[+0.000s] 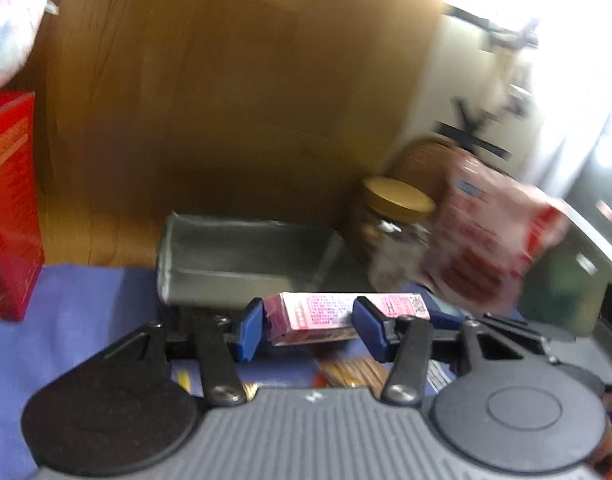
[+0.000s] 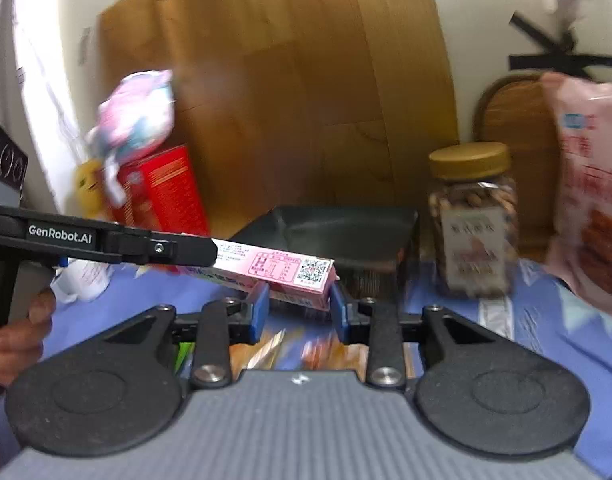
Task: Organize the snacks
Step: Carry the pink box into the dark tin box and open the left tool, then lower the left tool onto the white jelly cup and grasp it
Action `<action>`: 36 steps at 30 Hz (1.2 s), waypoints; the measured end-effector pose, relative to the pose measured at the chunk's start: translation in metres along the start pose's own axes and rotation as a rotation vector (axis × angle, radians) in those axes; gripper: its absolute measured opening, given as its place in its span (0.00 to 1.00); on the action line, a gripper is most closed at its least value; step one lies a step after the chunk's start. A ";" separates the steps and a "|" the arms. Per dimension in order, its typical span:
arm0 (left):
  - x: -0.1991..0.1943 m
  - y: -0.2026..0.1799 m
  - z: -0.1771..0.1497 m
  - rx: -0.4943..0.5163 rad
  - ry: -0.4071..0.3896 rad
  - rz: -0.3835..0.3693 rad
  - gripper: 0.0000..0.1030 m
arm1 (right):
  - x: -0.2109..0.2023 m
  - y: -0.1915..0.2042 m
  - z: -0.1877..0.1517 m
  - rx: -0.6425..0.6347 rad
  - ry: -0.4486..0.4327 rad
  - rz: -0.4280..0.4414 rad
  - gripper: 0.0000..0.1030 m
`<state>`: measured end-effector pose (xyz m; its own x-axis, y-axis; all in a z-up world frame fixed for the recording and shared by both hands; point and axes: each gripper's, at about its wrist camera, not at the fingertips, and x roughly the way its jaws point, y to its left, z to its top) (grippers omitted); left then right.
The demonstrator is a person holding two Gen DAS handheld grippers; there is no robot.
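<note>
A long pink snack box (image 1: 338, 314) with a QR code is gripped by both grippers above the blue cloth. My left gripper (image 1: 308, 324) is shut on one end of it. My right gripper (image 2: 300, 304) is shut on the other end (image 2: 290, 272); the left gripper's black body (image 2: 106, 242) reaches in from the left there. A dark metal tray (image 1: 242, 256) lies just beyond the box, and it also shows in the right wrist view (image 2: 338, 232).
A nut jar with a gold lid (image 2: 472, 216) stands right of the tray, a pink snack bag (image 2: 590, 192) further right. A red box (image 2: 162, 192) and a pink-and-blue bag (image 2: 138, 116) stand at the left. A wooden board (image 2: 290, 80) backs the table. Loose snack packets (image 2: 330, 352) lie under the grippers.
</note>
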<state>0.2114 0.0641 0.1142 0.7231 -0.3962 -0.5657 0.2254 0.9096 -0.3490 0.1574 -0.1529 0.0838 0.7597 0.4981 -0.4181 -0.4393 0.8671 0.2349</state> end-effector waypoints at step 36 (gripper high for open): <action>-0.057 0.036 -0.138 -0.114 0.096 0.051 0.50 | -0.048 -0.001 -0.078 0.065 0.137 -0.056 0.44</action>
<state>0.0884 0.1023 0.0309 0.6643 -0.3655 -0.6520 0.1105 0.9107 -0.3979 0.0845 -0.1783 0.0350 0.7075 0.4475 -0.5470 -0.3630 0.8942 0.2620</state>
